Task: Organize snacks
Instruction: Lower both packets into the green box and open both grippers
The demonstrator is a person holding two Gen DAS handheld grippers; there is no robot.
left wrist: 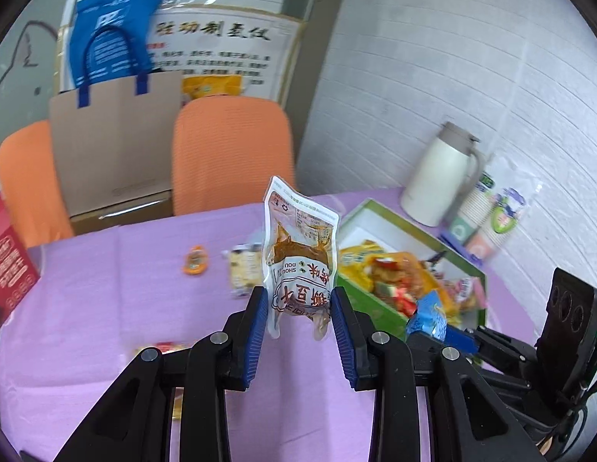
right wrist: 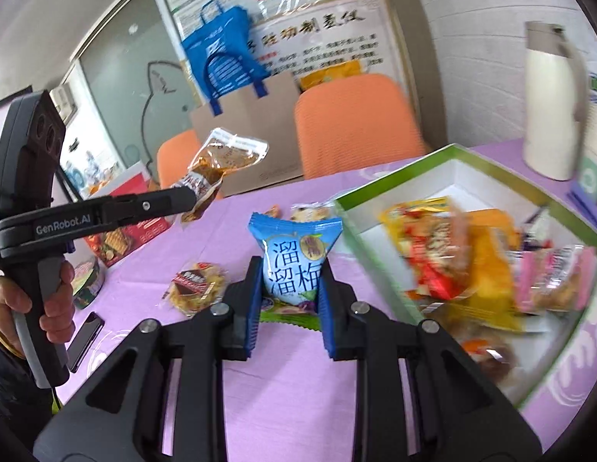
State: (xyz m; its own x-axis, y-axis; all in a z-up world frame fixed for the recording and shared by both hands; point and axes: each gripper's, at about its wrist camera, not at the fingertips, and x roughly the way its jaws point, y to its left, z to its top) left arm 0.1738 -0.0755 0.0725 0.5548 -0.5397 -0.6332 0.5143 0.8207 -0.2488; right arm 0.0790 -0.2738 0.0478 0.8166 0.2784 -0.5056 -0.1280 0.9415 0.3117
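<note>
Now each pair of tongs grips a snack packet in the air above the purple tablecloth (left wrist: 106, 269).

Between the left tongs (left wrist: 299, 308), a clear-and-white dried tofu pouch (left wrist: 298, 254) stands upright, pinched at its lower end; the right tongs (right wrist: 290, 285) are clamped on a blue plum candy packet (right wrist: 294, 258). To the right of both lies the green-rimmed box (right wrist: 375, 231), already heaped with snacks. Only the right wrist view shows the hand (right wrist: 48, 300) gripping the left tool's handle, a cookie packet (right wrist: 198, 287) on the cloth left of the right tongs, and a phone (right wrist: 86, 338). Only the left wrist view shows a small orange packet (left wrist: 196, 260) ahead-left and paper cups (left wrist: 483, 223) beside the white thermos jug (left wrist: 441, 177).
</note>
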